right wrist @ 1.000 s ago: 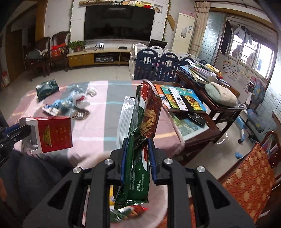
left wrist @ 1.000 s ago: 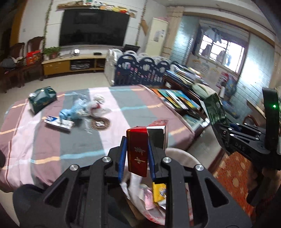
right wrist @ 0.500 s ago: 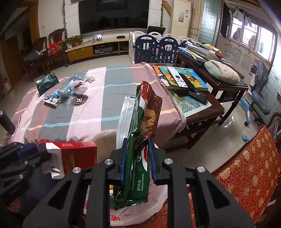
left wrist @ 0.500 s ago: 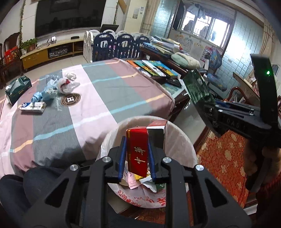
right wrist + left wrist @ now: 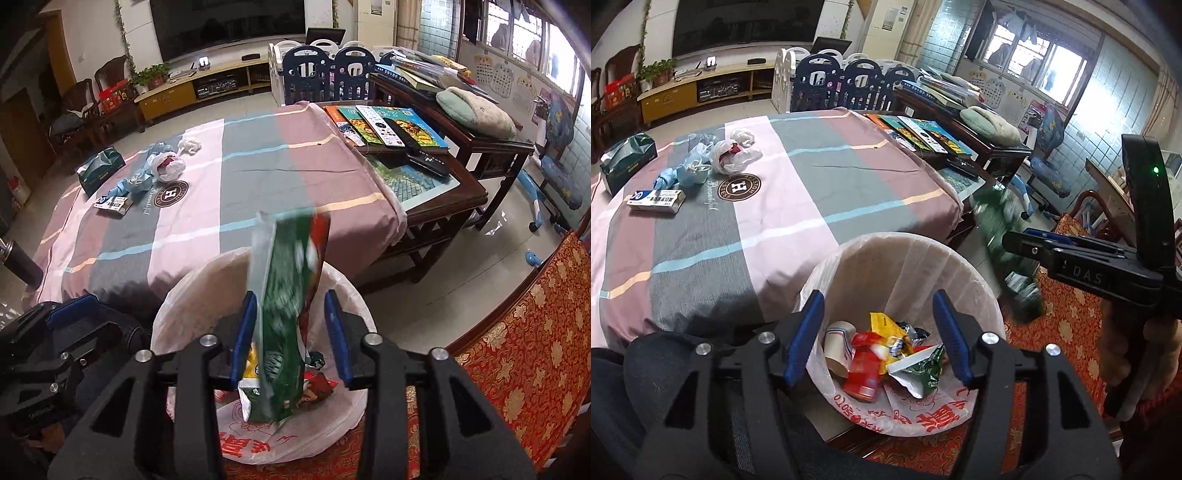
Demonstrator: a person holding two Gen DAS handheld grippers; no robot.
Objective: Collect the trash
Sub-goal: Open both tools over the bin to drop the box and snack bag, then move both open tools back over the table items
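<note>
Right wrist view: right gripper [image 5: 291, 341] jaws are opening, the blurred green-and-red foil snack bag [image 5: 288, 295] sliding free over the white-lined round bin [image 5: 177, 291]. Left gripper [image 5: 877, 338] is opening too, empty. Hold both centred inside the rim.

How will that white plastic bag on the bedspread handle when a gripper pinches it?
The white plastic bag looks thin and crumpled, so probably floppy and light. It would likely sag and may spill the red contents showing at its mouth. The film could slip between pads, so a bunched fold seems safer.
</note>
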